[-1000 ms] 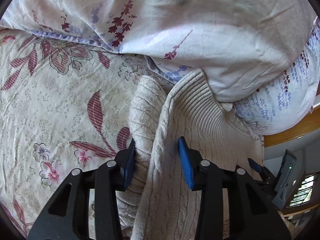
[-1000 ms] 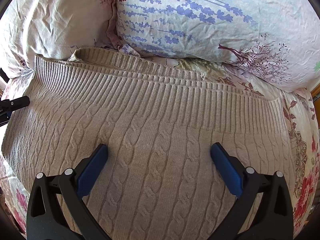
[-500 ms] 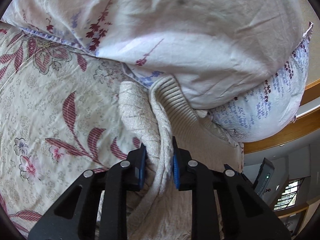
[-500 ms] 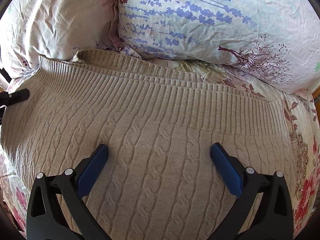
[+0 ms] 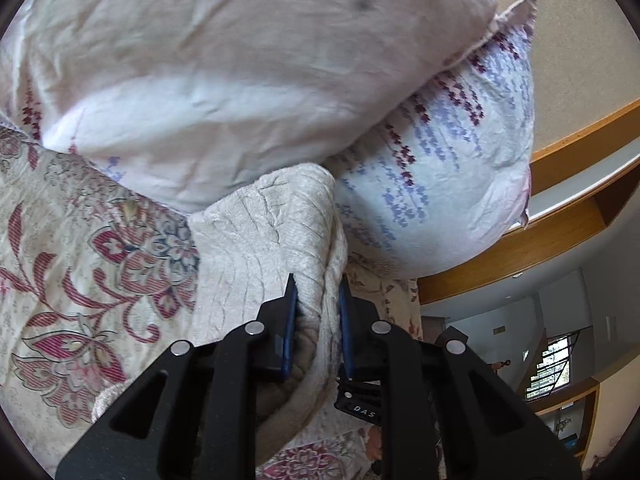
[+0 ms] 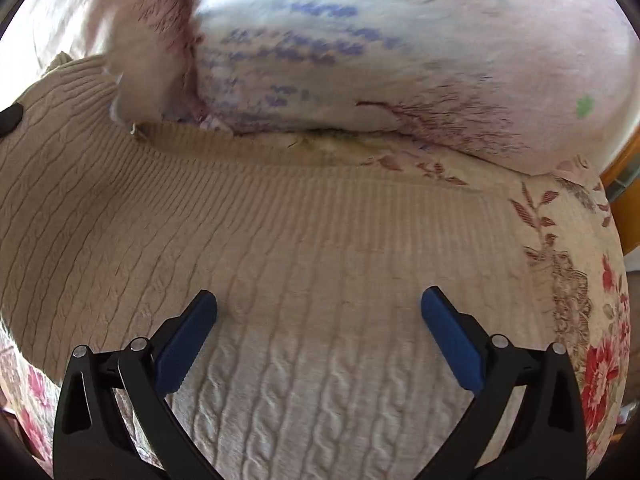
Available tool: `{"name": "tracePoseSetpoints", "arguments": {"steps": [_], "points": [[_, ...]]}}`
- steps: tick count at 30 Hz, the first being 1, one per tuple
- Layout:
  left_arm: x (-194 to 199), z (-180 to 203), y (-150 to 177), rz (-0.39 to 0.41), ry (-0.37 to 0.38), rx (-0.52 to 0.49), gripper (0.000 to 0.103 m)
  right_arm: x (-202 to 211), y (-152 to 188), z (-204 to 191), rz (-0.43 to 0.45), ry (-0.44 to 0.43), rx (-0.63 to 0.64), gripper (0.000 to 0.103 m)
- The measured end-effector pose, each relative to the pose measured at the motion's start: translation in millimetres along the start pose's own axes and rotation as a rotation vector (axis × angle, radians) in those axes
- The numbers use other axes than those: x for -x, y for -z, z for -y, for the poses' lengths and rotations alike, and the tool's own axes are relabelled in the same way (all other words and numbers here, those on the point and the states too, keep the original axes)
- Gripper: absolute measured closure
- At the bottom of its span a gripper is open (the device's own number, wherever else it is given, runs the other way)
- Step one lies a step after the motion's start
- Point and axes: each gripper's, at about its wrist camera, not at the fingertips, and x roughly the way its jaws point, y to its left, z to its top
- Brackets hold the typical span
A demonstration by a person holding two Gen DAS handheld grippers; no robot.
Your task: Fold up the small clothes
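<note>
The fingers of the left gripper (image 5: 317,312) are pressed together on a bunched edge of the beige sweater (image 5: 272,232), with a thick roll of knit pinched between the blue pads. From the left wrist view this edge stands up off the bed, and it hangs over the gripper like a small tent. The fingers of the right gripper (image 6: 319,312) are spread wide and hold nothing; they hover just over the cable-knit body of the sweater (image 6: 320,248), and I cannot tell if the tips touch the cloth.

The sweater lies on the bed, on a flowered bedsheet (image 5: 80,248), and its ribbed hem (image 6: 360,200) reaches up to two pillows. One pillow is pale pink (image 5: 224,72), the other has blue and purple sprigs (image 5: 432,200). The far left corner of the hem seems to lie against the pink pillow.

I judge that the first fold is in hand: the left side is lifted so it can go across the body. The next move needs the left gripper to carry its edge over toward the middle and lay it flat. Probably the right gripper must press the body down so the sweater does not slide on the sheet. The knit is thick and soft, so the fold may spring back if it is let go too early.
</note>
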Motion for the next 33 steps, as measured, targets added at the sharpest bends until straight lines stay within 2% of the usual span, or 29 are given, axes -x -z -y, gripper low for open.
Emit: {"name": "tracePoseSetpoints", "arguments": {"steps": [2,4,5,7,9,12,13,14,15,16,17,18,19,23,28,30,31,32,33], "points": [[-12.0,18.3,0.0,-0.013,0.060,0.007,0.097,10.0,2.0,19.7,0.010,-0.004,-0.047,0.001],[-27.3,35.6,0.4,-0.028,0.078,-0.024,0.103,18.2,6.7,42.5,0.013,-0.012,-0.103,0.001],[-36.0,42.2,1.7,-0.041,0.073,-0.042,0.103,19.7,9.2,51.8,0.002,-0.032,-0.136,0.001],[-51.1,48.7,4.7,-0.074,0.077,-0.047,0.103,25.8,15.6,72.5,0.001,-0.154,-0.228,0.001],[-56.8,49.2,6.2,-0.079,0.048,-0.058,0.103,30.2,19.8,78.2,0.003,-0.284,-0.284,0.001],[-52.4,42.3,6.8,-0.081,-0.003,-0.083,0.103,26.7,15.8,62.9,-0.021,-0.403,-0.273,0.001],[-48.7,40.0,6.7,-0.079,-0.025,-0.090,0.103,23.9,12.5,54.2,-0.035,-0.449,-0.266,0.004],[-40.0,34.9,6.6,-0.069,-0.051,-0.097,0.103,20.4,8.3,47.6,-0.052,-0.483,-0.258,0.010],[-34.1,32.3,6.3,-0.047,-0.087,-0.106,0.098,14.7,3.3,38.8,-0.079,-0.511,-0.249,0.013],[-26.8,28.9,6.1,-0.030,-0.129,-0.116,0.082,9.5,-1.8,29.2,-0.106,-0.529,-0.246,0.016],[-19.6,25.9,6.3,-0.013,-0.171,-0.128,0.073,4.5,-7.9,20.5,-0.131,-0.552,-0.251,0.025],[-12.6,23.4,6.9,0.008,-0.212,-0.143,0.057,1.1,-8.5,11.0,-0.158,-0.571,-0.263,0.027],[-7.7,23.2,8.2,0.026,-0.251,-0.163,0.049,-1.3,-13.3,7.7,-0.182,-0.591,-0.281,0.032],[8.2,13.5,15.2,0.050,-0.398,-0.231,0.041,-6.6,-24.8,7.2,-0.191,-0.629,-0.347,0.046],[21.7,-14.1,28.9,0.038,-0.414,-0.183,0.039,-13.4,-32.9,-11.2,-0.234,-0.693,-0.351,0.053],[19.9,-22.0,33.8,0.023,-0.409,-0.153,0.038,-23.0,-33.7,-25.1,-0.269,-0.690,-0.325,0.065],[17.2,-23.7,36.1,0.015,-0.404,-0.142,0.038,-27.4,-33.9,-30.0,-0.278,-0.683,-0.316,0.085],[16.6,-25.2,38.8,0.009,-0.400,-0.136,0.038,-27.3,-34.1,-32.7,-0.264,-0.686,-0.313,0.093],[15.6,-24.7,41.3,0.004,-0.398,-0.136,0.038,-21.5,-35.7,-31.9,-0.223,-0.683,-0.308,0.094]]}}
